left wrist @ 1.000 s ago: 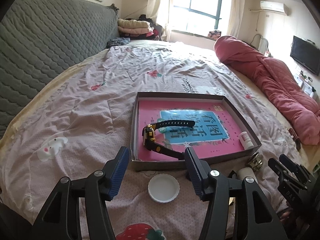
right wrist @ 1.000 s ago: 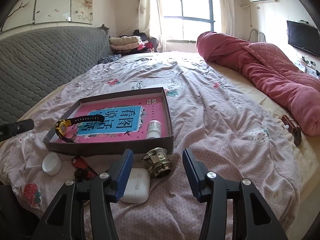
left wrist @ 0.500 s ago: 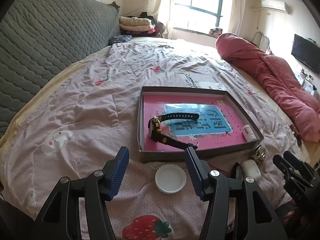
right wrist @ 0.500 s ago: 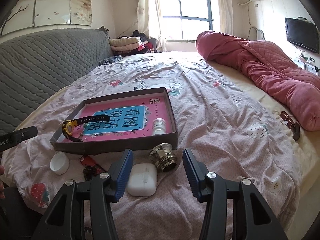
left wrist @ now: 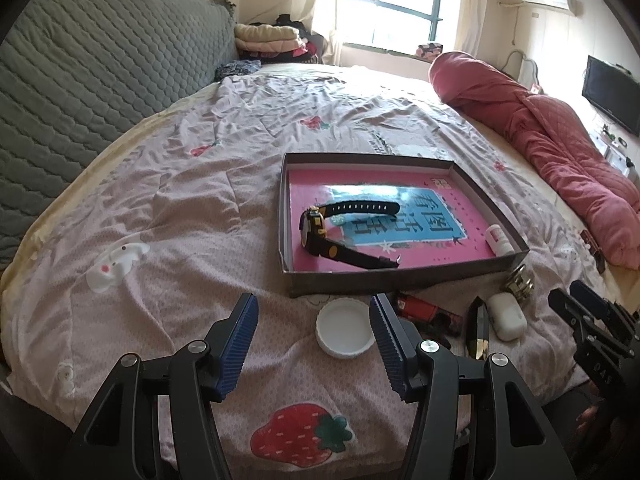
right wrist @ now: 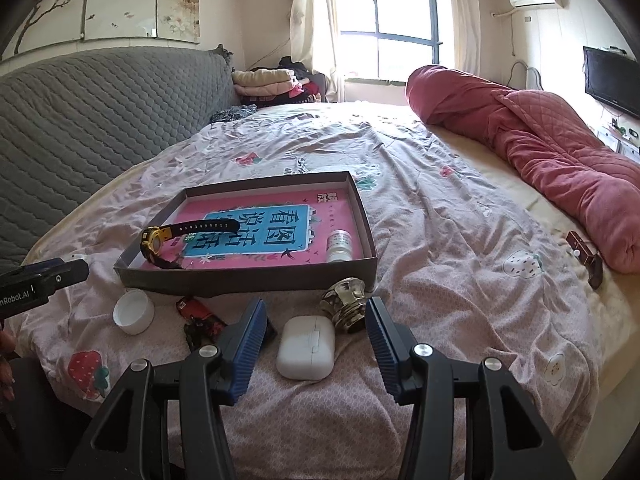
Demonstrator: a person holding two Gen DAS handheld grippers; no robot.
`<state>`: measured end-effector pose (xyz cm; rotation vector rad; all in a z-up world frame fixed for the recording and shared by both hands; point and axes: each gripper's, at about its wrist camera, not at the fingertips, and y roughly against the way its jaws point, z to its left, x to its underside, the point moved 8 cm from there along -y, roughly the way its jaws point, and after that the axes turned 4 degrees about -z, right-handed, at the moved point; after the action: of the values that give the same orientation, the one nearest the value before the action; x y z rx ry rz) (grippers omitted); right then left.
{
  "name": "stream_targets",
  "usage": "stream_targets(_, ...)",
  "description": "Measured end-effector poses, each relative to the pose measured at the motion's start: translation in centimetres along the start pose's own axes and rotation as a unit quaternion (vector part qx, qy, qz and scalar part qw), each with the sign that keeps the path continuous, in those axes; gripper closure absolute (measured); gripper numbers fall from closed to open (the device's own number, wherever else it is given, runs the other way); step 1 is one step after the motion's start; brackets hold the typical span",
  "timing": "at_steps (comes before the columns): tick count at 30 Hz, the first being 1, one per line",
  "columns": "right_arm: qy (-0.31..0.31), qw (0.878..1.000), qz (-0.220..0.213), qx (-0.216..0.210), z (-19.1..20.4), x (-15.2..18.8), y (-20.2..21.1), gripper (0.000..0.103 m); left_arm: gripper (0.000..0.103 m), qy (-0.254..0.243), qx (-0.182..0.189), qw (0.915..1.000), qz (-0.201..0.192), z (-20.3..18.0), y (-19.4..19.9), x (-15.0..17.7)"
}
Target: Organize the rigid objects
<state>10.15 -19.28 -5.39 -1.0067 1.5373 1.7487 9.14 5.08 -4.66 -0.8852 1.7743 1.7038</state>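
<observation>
White cap now nearer between left gripper fingers – both grippers' fingers wide, empty; right gripper frames earbud case; bed, window-lit bedroom.

Open bedspread left of tray

Left tool: black plastic frame with two angled arms, each ending in a finger.
Left fingers: blue ribbed pads on the inner faces, black backing.
Left screws: round silver heads, two on each arm.
Left marking: white lettering ending "nRobot.AI" on its black side, read from the right wrist view.
Right tool: the same black frame, forked arms, glossy moulded edges.
Right fingers: blue ribbed pads.
Right screws: silver round heads, two on each arm.
Skin: a bit of fingertip at the left edge of the right wrist view.
</observation>
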Motion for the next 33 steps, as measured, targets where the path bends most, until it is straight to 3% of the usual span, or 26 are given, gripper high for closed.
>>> stream_targets(33,-0.008,0.999,0.043,-0.015,0.1,1.9,-0.4,0.052,0.043,-0.011,0.011,0.9989,0.044,-1.0,-0.8,3.0)
